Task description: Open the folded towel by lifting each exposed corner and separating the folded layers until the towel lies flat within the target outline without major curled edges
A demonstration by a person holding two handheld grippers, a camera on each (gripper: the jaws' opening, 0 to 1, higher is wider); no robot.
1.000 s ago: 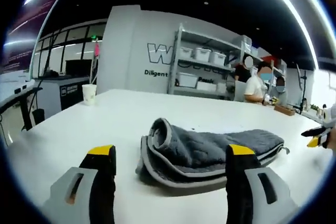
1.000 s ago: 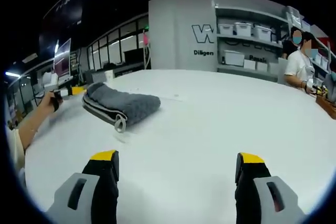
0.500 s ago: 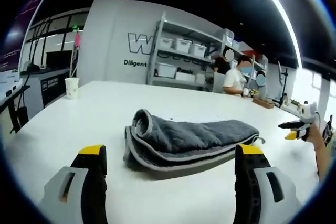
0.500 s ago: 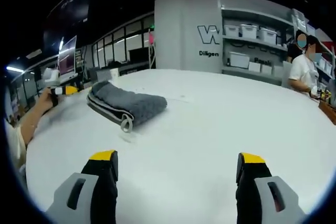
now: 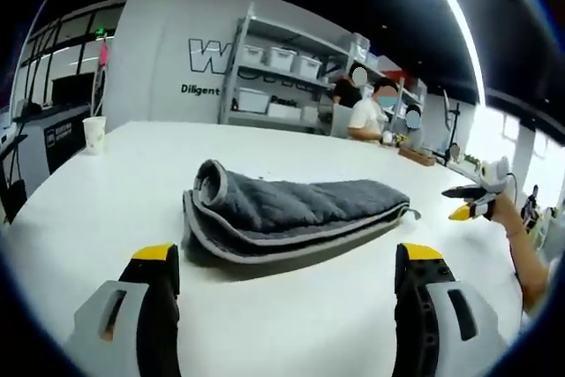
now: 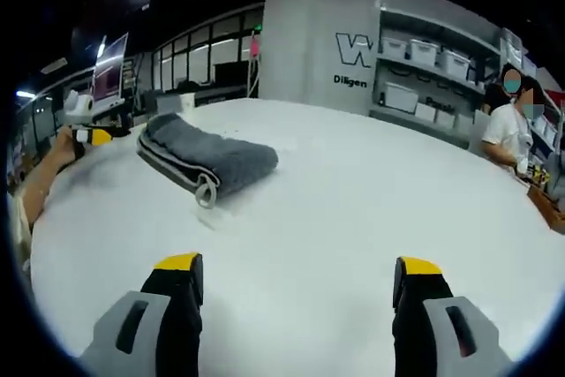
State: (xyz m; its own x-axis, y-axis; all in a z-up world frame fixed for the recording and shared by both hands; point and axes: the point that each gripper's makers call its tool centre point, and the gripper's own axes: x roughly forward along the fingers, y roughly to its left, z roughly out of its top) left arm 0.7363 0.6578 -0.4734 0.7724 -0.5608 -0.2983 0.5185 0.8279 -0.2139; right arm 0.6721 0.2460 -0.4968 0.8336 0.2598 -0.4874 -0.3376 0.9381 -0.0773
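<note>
Grey terry cloth with a paler grey binding makes up the folded towel point(image 5: 291, 218), which is seen lying in a thick, rounded bundle on the plain white table point(image 5: 106, 192), untouched and apart from both tools. No target outline can be made out on the tabletop. The left gripper point(image 5: 287, 293) is held just short of the bundle with its yellow-tipped jaws spread wide and nothing between them; the right gripper point(image 6: 296, 302) is likewise spread and empty, well apart from the towel point(image 6: 205, 158) over bare table.

Several layers are stacked at the folded edge, so more than one could be pinched at once if a jaw is driven in too deep, and the whole bundle would then be dragged or lifted rather than opened. A corner taken too shallowly on the plush pile is judged likely to slip free. If only one side is pulled, the bundle may be slid across the smooth top instead of being spread.

From the left gripper view the long side of the towel is shown, with its curled end at the left, a small hanging loop point(image 5: 411, 213) at the right, a white paper cup point(image 5: 94, 134) far off, and the right gripper point(image 5: 468, 203) entering from the right. From the right gripper view the narrow end and loop point(image 6: 206, 193) are presented, with the left gripper point(image 6: 88, 136) beyond, and a wide stretch of bare table is revealed.
</note>
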